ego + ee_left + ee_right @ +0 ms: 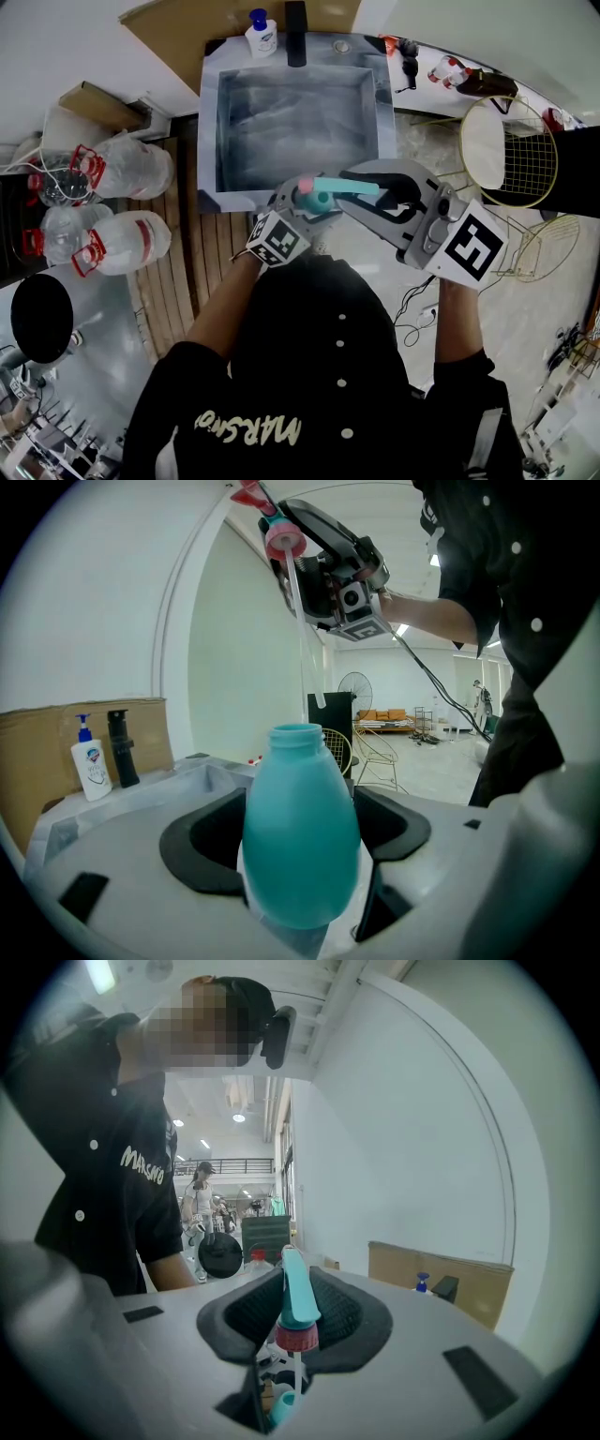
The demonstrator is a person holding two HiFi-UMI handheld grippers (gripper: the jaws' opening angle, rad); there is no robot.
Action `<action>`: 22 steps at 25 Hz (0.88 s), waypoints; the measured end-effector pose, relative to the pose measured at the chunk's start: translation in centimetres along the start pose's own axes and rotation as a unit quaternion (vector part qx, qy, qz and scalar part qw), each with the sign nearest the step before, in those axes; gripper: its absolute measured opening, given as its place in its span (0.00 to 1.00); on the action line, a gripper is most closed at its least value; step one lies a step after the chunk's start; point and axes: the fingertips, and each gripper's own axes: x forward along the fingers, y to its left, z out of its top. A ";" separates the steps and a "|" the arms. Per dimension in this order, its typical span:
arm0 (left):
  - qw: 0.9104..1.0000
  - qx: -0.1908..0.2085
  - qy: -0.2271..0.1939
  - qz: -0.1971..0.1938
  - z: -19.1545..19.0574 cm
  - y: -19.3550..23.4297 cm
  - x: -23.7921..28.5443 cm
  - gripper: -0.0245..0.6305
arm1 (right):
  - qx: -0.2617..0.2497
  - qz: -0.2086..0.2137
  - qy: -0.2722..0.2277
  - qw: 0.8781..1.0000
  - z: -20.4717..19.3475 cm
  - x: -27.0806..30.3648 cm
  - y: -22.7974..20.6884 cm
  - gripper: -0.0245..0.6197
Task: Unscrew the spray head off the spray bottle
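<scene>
While the spray head (281, 538) hangs clear above the teal bottle's (300, 799) open neck, pinched in the right gripper's (292, 1335) narrowed jaws, its dip tube (305, 639) points down toward that neck. Left gripper (302, 874) clamps the upright bottle's belly, near the sink (209, 141)

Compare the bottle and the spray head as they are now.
The bottle is plain teal and bulbous; the spray head is slim, teal with a pink collar and clear tube. The bottle sits in the left tongs; the spray head in the right tongs. The bottle has an open neck, with the spray head held off it. Both are gripped and partly teal.
</scene>
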 end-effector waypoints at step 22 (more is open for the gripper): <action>1.000 0.001 0.003 0.002 -0.2 0.2 0.0 0.60 | -0.010 0.002 -0.013 1.000 0.8 0.1 0.1 0.19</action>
